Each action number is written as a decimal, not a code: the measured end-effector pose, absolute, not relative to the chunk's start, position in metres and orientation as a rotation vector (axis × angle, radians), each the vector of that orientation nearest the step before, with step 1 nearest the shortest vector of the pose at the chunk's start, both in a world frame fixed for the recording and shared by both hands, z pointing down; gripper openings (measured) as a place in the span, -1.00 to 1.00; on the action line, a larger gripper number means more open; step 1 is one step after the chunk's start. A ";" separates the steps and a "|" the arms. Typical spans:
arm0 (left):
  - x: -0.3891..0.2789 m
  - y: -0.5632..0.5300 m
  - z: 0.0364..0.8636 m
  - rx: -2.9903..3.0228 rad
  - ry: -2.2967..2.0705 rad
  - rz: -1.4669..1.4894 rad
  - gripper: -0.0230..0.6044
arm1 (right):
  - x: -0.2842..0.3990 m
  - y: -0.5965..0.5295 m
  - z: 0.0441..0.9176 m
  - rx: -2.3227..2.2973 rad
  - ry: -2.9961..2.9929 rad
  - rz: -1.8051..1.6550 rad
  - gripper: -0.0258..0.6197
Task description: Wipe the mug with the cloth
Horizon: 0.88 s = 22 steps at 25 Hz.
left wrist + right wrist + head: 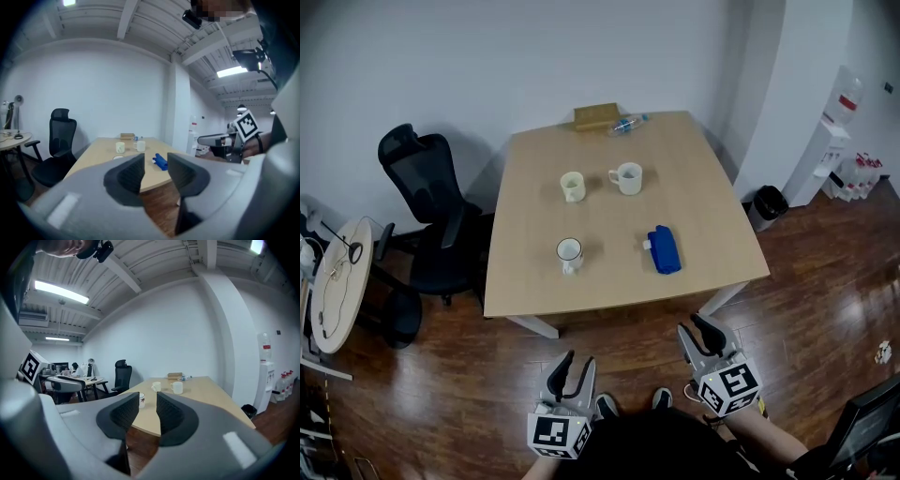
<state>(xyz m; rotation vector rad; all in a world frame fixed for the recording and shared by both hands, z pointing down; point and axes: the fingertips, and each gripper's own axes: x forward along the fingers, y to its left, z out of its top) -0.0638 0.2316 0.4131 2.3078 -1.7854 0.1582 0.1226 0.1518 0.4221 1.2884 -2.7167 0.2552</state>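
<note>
Nothing is gripped.
The left gripper [156,160] jaws are set slightly apart, the right gripper [148,400] jaws almost shut; the cloth [664,250] is laid near-to-far.

One pale wooden surface [712,234], three mugs [573,187] [627,178] [570,251], one blue cloth [664,250], one brown box [596,116], one plastic bottle [627,123], one black office chair [431,216], one round side table [342,281], one black bin [767,202], one white water dispenser [827,159], two tongs [577,364] [698,330]
</note>
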 end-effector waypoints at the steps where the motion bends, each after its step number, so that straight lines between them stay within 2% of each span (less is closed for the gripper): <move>1: -0.066 0.230 0.413 2.308 -1.780 0.150 -0.44 | 0.119 0.153 0.420 1.284 -2.721 0.241 -0.56; 22: -0.067 0.223 0.420 2.338 -1.682 0.173 -0.45 | 0.116 0.153 0.408 1.351 -2.700 0.149 -0.57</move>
